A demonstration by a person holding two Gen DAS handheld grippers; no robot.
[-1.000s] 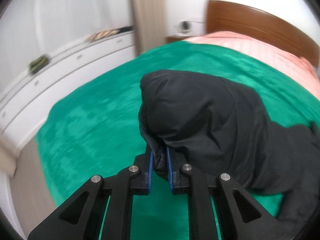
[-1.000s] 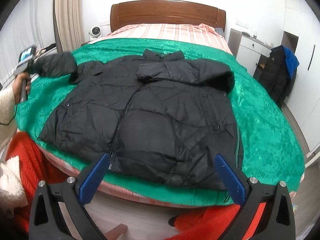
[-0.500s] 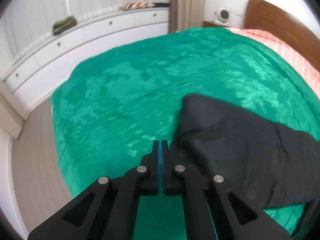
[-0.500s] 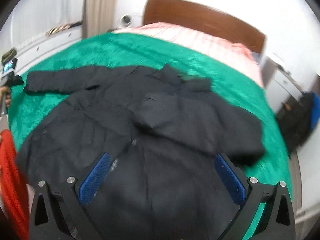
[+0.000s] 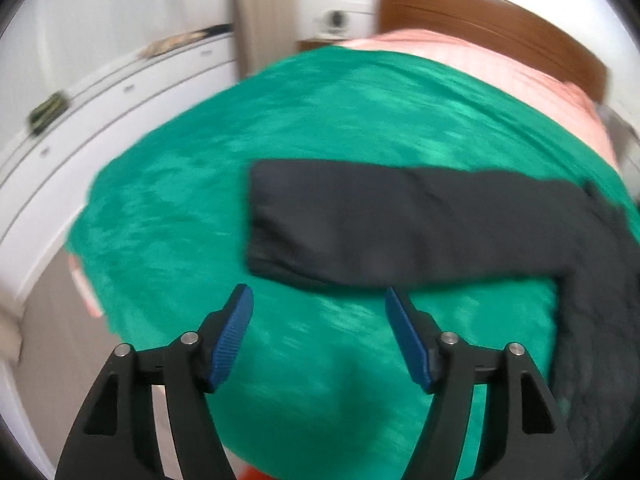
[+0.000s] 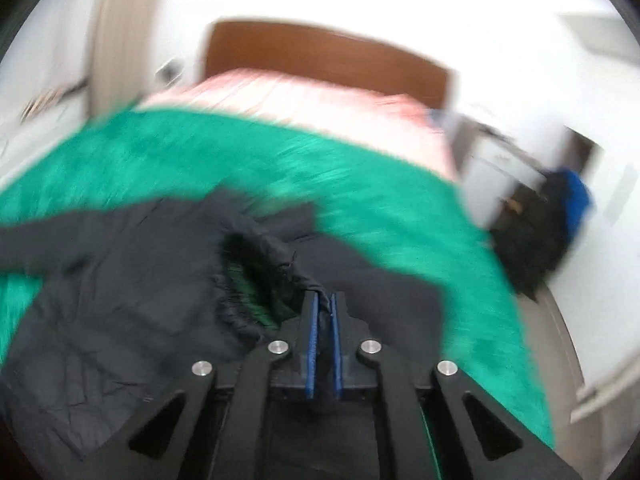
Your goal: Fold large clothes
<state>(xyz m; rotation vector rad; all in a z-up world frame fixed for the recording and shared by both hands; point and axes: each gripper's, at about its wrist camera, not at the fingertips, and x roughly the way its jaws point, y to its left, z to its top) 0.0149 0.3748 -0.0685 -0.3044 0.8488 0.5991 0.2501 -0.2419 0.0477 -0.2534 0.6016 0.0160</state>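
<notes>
Right gripper (image 6: 324, 300): jaws narrow, pinching only a thin cuff edge of the black jacket (image 6: 120, 312). Risk: shallow bite slips if pulled fast.

Left gripper (image 5: 318, 312): jaws wide, empty, just short of the sleeve (image 5: 400, 220). Jacket lies on the green blanket (image 5: 320, 120); far sleeve may drag askew.

I'm looking into a home bedroom. A bed with a wooden headboard (image 5: 492, 20) fills both views, spread with a green blanket (image 5: 320, 128) over pink striped bedding (image 5: 500, 64). White drawers (image 5: 100, 96) run along the wall beside a pale curtain (image 5: 264, 8), a small fan (image 5: 336, 20) sits on the bedside table, and dark clothes (image 6: 536, 232) hang at the far side.
</notes>
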